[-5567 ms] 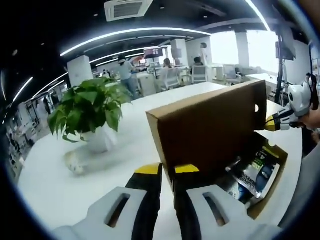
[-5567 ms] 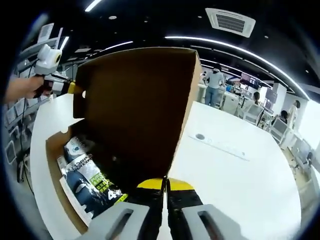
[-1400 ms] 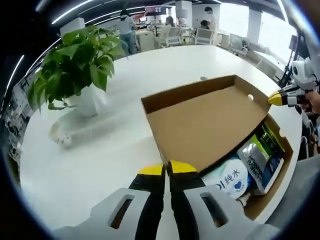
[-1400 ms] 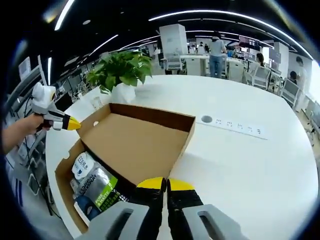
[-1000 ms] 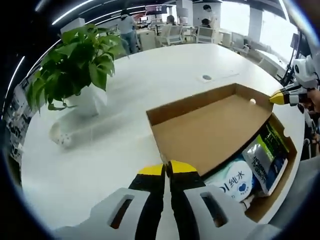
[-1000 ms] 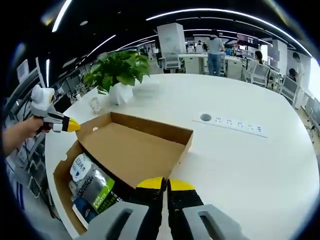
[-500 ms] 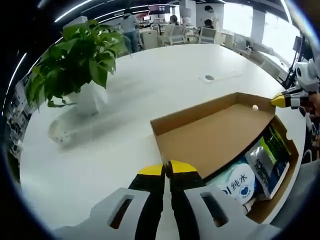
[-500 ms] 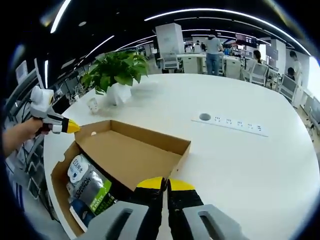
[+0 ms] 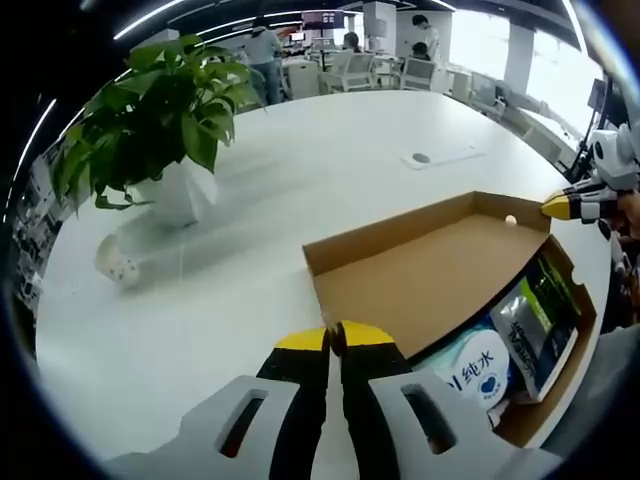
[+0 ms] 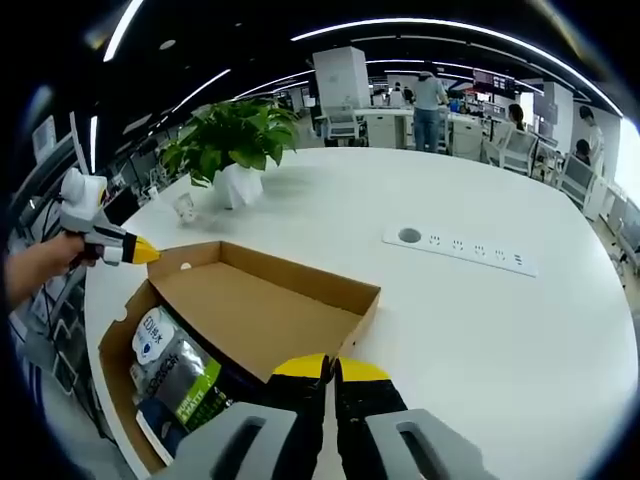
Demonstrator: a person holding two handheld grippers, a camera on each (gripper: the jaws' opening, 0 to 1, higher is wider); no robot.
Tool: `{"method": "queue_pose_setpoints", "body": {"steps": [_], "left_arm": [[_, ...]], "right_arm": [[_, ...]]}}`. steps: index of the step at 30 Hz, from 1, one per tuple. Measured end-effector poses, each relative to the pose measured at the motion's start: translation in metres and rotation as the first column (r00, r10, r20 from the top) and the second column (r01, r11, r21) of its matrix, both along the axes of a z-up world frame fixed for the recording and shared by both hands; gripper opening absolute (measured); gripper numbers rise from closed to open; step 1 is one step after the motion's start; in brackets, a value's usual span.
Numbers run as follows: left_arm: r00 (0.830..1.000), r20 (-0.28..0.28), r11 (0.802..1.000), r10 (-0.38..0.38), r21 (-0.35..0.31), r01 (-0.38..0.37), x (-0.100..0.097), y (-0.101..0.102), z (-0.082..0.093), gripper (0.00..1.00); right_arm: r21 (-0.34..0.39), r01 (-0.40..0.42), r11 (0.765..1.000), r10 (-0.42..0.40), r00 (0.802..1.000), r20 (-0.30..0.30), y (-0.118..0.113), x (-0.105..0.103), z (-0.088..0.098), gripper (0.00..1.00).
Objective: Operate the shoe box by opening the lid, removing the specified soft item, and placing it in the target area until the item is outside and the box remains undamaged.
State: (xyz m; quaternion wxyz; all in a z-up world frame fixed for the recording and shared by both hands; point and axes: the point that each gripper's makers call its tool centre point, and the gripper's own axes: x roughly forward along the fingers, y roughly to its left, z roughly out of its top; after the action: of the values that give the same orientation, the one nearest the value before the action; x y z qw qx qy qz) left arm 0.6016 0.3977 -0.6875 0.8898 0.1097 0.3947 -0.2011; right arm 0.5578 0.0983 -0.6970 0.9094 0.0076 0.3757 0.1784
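1. Since 5.6 s ago: lid (image 9: 430, 275) has dropped from upright to nearly flat, folded back over the desk (image 9: 200, 300); since 0.5 s ago it is only slightly lower.
2. Left gripper (image 9: 333, 338): yellow-tipped jaws pressed together on the lid's near corner edge. Right gripper (image 10: 330, 367): jaws likewise closed on the lid's opposite corner.
3. Shoe box (image 9: 575, 330) lies open at desk edge; soft packs inside, none out yet.
4. Hidden/cut off: lid covers part of box interior; pack (image 9: 470, 365) partly behind lid edge & left jaw. Lower box corner cut by picture rim in both views.
5. Left gripper view adds: small white cup-like obj. (image 9: 118, 262) near potted plant (image 9: 150, 120), right gripper at far right (image 9: 570, 205). Right gripper view adds: power strip w/ round socket (image 10: 460, 250) set in desk, left gripper w/ person's hand (image 10: 40, 262) at left.
6. Writing: white-blue pack reads "纯水"; in right gripper view it (image 10: 148, 335) shows blue lettering, too small to read. Green-grey pack (image 10: 185, 385) print unreadable.
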Motion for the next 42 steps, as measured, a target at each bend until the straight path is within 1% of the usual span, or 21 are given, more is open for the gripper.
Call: {"method": "queue_pose_setpoints", "body": {"steps": [3, 9, 14, 19, 25, 28, 31, 36, 40, 42], "left_arm": [[1.000, 0.003, 1.000, -0.003, 0.004, 0.003, 0.000, 0.000, 0.001, 0.03], [0.999, 0.027, 0.999, -0.030, 0.027, 0.029, -0.004, -0.002, 0.004, 0.05], [0.998, 0.044, 0.999, -0.044, 0.031, 0.043, -0.006, -0.003, 0.009, 0.11], [0.997, 0.059, 0.998, -0.050, 0.028, 0.048, -0.010, -0.004, 0.016, 0.13], [0.993, 0.092, 0.998, -0.068, 0.023, 0.066, -0.017, -0.012, 0.026, 0.15], [0.991, 0.104, 0.997, -0.081, 0.026, 0.078, -0.023, -0.016, 0.030, 0.16], [0.991, 0.106, 0.996, -0.087, 0.020, 0.085, -0.031, -0.019, 0.032, 0.17], [0.990, 0.103, 0.995, -0.102, 0.003, 0.102, -0.048, -0.027, 0.034, 0.18], [0.989, 0.098, 0.994, -0.109, -0.015, 0.111, -0.059, -0.032, 0.034, 0.18], [0.989, 0.093, 0.993, -0.114, -0.027, 0.117, -0.065, -0.036, 0.034, 0.19]], "right_arm": [[-0.003, -0.002, 1.000, 0.002, 1.000, 0.002, 0.000, 0.000, 0.001, 0.00], [-0.005, -0.011, 1.000, 0.011, 1.000, 0.009, 0.000, -0.002, 0.003, 0.00], [-0.025, -0.042, 0.999, 0.042, 0.999, 0.019, 0.001, -0.005, 0.005, 0.00], [-0.039, -0.071, 0.997, 0.073, 0.996, 0.047, 0.004, -0.007, 0.012, 0.05], [-0.053, -0.104, 0.993, 0.107, 0.992, 0.069, 0.007, -0.011, 0.018, 0.12], [-0.053, -0.126, 0.991, 0.130, 0.989, 0.076, 0.010, -0.016, 0.022, 0.17], [-0.055, -0.148, 0.987, 0.152, 0.984, 0.093, 0.012, -0.021, 0.027, 0.21], [-0.055, -0.184, 0.981, 0.188, 0.978, 0.089, 0.016, -0.031, 0.028, 0.28], [-0.088, -0.232, 0.969, 0.240, 0.967, 0.086, 0.018, -0.041, 0.026, 0.34], [-0.092, -0.246, 0.965, 0.254, 0.963, 0.086, 0.019, -0.046, 0.027, 0.36]]}}
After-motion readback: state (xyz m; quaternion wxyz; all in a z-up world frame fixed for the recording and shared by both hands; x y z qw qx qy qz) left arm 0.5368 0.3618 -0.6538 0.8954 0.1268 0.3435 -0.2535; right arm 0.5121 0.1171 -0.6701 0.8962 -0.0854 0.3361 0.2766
